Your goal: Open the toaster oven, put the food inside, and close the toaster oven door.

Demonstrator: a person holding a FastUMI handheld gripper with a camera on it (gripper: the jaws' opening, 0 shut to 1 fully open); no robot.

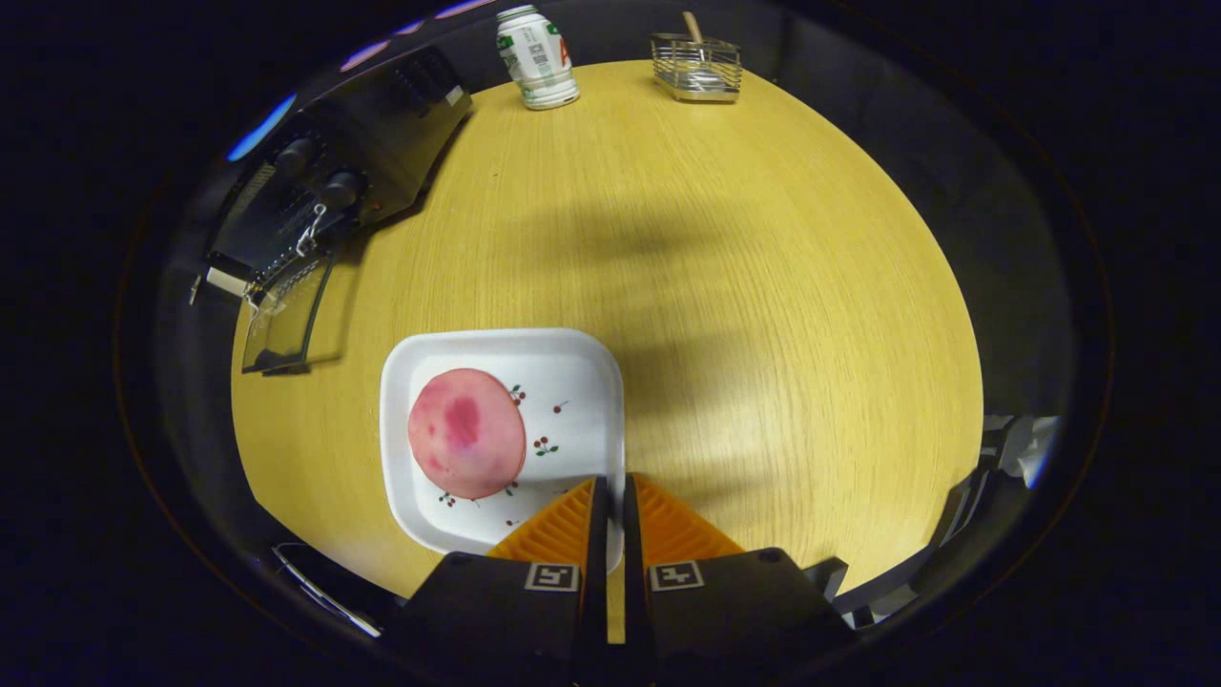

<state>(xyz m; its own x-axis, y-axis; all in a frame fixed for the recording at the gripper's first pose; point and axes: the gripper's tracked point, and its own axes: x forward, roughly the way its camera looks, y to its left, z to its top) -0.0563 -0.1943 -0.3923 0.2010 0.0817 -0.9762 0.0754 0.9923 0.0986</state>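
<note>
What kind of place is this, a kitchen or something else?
Probably a mock kitchen corner set up for practice, not a real one. A wooden table holds a toaster oven with its door down, a plate of food, a bottle and a wire rack. The gripper grips the plate's rim.

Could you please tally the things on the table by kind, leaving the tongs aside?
Toaster oven, door open: 1
Plate, rim clamped in the tongs: 1
Pink food on the plate: 1
Bottle: 1
Wire basket: 1
Total: 5
</note>
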